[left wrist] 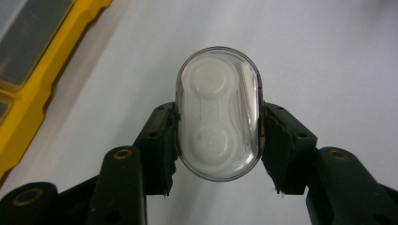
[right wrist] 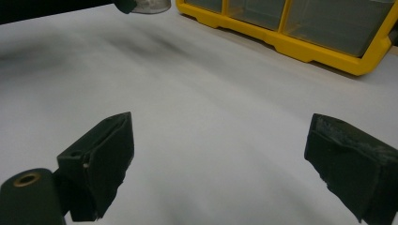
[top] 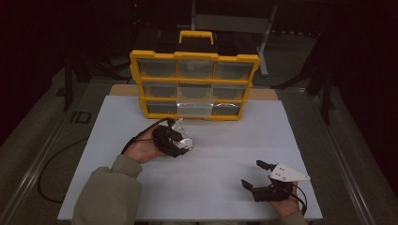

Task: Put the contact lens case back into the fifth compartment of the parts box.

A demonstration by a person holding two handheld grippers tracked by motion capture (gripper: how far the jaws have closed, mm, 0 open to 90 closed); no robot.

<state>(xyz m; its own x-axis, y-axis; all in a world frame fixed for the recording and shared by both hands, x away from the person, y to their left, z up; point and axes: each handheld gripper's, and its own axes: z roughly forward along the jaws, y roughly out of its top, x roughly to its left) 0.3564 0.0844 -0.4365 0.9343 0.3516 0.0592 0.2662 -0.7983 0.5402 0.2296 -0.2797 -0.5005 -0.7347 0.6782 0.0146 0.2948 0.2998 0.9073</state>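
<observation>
Left gripper (left wrist: 218,129) clamped on clear oval case (left wrist: 218,112), held above table (top: 220,140); right gripper (right wrist: 220,164) open, empty. Risk: slippage (smooth curved shell, narrow pad contact) during transfer toward yellow drawer organizer (top: 194,85).

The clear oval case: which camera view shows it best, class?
The left gripper view: the clear oval case faces the lens, clamped between the left tool's pads. The high view shows a glint; the right gripper view its edge.
</observation>
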